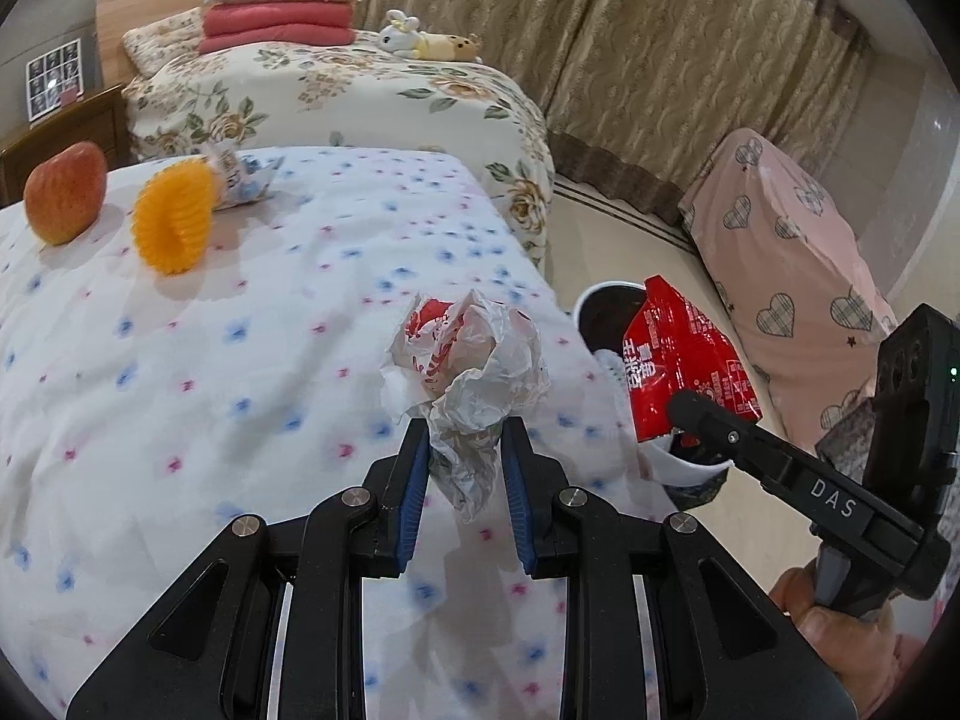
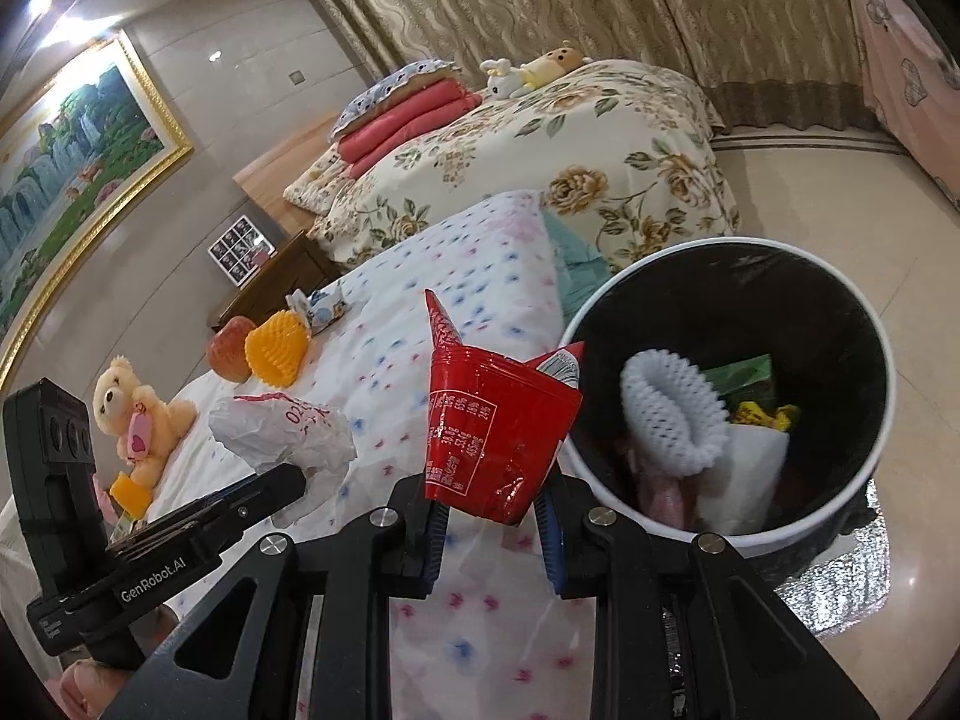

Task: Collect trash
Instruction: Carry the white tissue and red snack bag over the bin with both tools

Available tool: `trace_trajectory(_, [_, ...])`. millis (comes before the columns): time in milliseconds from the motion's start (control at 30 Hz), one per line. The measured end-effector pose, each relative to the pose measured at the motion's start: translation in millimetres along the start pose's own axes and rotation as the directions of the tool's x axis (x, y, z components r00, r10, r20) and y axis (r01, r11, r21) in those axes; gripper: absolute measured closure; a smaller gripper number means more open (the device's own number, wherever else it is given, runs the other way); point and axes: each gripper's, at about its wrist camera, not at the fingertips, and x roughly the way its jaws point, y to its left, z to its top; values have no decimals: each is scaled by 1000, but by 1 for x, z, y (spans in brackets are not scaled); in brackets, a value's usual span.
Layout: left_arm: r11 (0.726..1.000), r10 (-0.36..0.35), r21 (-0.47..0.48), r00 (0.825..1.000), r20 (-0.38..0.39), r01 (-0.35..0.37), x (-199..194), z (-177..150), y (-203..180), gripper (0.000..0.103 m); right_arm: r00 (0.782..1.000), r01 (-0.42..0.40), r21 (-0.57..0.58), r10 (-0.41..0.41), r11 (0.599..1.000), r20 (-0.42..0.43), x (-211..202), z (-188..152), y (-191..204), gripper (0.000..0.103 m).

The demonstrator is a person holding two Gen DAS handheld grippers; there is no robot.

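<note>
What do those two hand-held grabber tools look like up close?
Both grippers, left and right, have black angular linkage arms with silver rivets and blue ribbed pads. One handle reads "DAS", the other "GenRobot.AI". Bare hands hold them; no sleeves show.

"DAS" on the right gripper (image 1: 684,414) arm, "GenRobot.AI" on the left gripper (image 2: 288,480) arm, small percent figures on the red wrapper (image 2: 486,438), digits "02" on the crumpled paper (image 2: 282,426)

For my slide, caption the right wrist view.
Right hand-held gripper carries red wrapper toward trash bin.
</note>
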Motion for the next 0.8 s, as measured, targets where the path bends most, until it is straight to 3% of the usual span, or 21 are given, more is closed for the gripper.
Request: trace_trajectory(800, [995,-60,83,998,-25,62,21,11,-52,80,995,90,74,-93,993,37,-23,4,-53,76])
